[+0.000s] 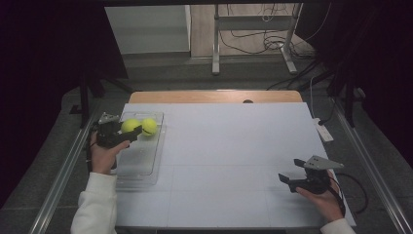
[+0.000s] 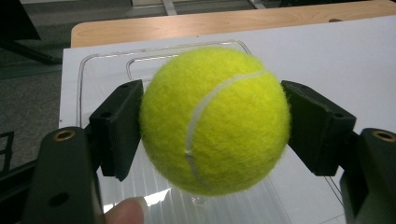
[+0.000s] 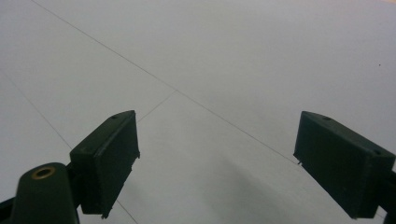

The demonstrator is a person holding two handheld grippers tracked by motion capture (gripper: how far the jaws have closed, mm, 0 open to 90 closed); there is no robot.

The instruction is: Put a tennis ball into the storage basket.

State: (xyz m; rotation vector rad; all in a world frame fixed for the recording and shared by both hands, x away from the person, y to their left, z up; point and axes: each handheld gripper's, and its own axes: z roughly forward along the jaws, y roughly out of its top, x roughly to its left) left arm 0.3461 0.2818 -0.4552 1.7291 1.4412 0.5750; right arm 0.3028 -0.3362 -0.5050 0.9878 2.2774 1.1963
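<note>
A yellow tennis ball [image 2: 214, 120] sits between the two black jaws of the left gripper [image 1: 127, 130], and both pads press on its sides, so the tongs are closed on it. In the left gripper view the ball is lifted a little above a clear plastic tray [image 2: 102, 70], whose ribbed floor shows under the ball. In the high view this held ball [image 1: 129, 126] is over the far end of the tray [image 1: 139, 163], which lies near the left edge of the white table [image 1: 234, 146]. A second tennis ball [image 1: 149, 126] is just beside the held one, on its right, at the same far end of the tray. The right gripper [image 1: 291, 176] is well apart, near the right front corner of the table; its jaws stand wide open over the bare white surface, with nothing between them.
</note>
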